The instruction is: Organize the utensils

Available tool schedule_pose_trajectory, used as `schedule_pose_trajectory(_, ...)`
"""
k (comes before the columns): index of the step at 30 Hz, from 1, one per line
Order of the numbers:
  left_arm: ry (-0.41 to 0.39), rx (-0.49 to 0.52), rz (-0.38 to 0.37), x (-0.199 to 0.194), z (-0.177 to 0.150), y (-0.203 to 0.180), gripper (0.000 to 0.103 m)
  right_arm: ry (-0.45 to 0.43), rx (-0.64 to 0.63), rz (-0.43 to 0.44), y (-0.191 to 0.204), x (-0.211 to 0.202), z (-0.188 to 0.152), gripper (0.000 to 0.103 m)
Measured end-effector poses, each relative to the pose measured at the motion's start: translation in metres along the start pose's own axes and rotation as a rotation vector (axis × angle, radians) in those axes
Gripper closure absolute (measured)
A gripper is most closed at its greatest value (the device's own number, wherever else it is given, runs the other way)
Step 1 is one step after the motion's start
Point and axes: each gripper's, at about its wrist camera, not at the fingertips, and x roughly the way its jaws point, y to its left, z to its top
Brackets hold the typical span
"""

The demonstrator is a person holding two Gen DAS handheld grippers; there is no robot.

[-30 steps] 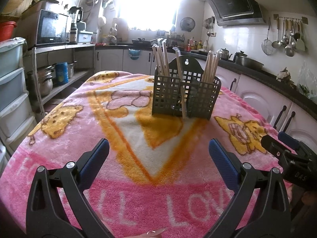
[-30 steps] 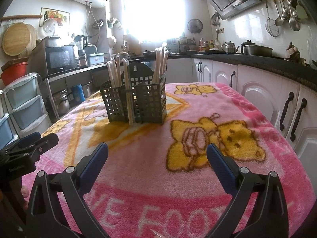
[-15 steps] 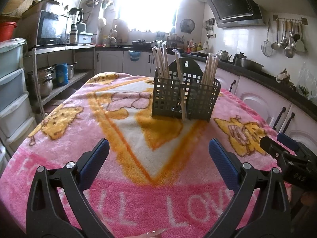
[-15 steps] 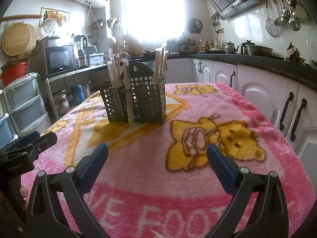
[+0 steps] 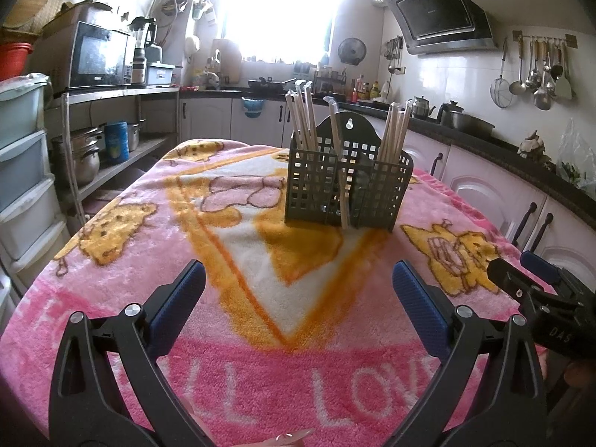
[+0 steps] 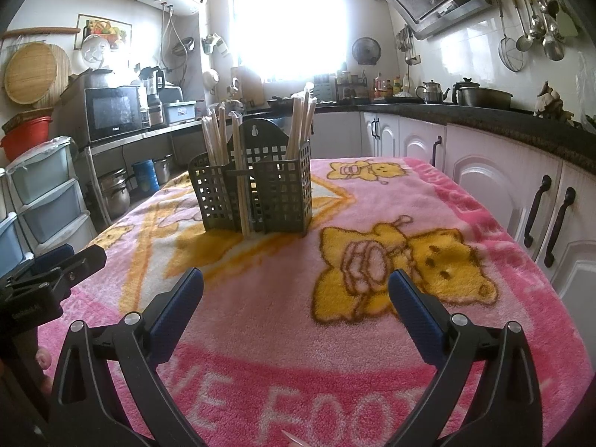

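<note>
A dark mesh utensil caddy (image 5: 346, 193) (image 6: 257, 193) stands upright in the middle of the table on a pink cartoon blanket (image 5: 260, 260) (image 6: 372, 223). Bundles of wrapped wooden chopsticks (image 5: 303, 119) (image 6: 303, 119) stick up from its left and right compartments, and one chopstick (image 5: 339, 171) leans against its front. My left gripper (image 5: 298, 287) is open and empty, well short of the caddy. My right gripper (image 6: 296, 287) is likewise open and empty near the table's front. Each gripper shows at the edge of the other's view.
White cabinets (image 6: 484, 186) with a dark counter run along the right, holding a kettle and pots. On the left stand plastic drawers (image 5: 22, 171), a metal shelf with a microwave (image 5: 98, 56) and pots. Hanging ladles (image 5: 536, 70) line the right wall.
</note>
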Motion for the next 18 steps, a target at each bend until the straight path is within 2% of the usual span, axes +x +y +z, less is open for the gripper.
schedule_pose_trajectory(18,0.013,-0.007,-0.01,0.0002,0.0004,0.001,0.011,0.001,-0.001,-0.001,0.0005,-0.0001,-0.0004,0.006)
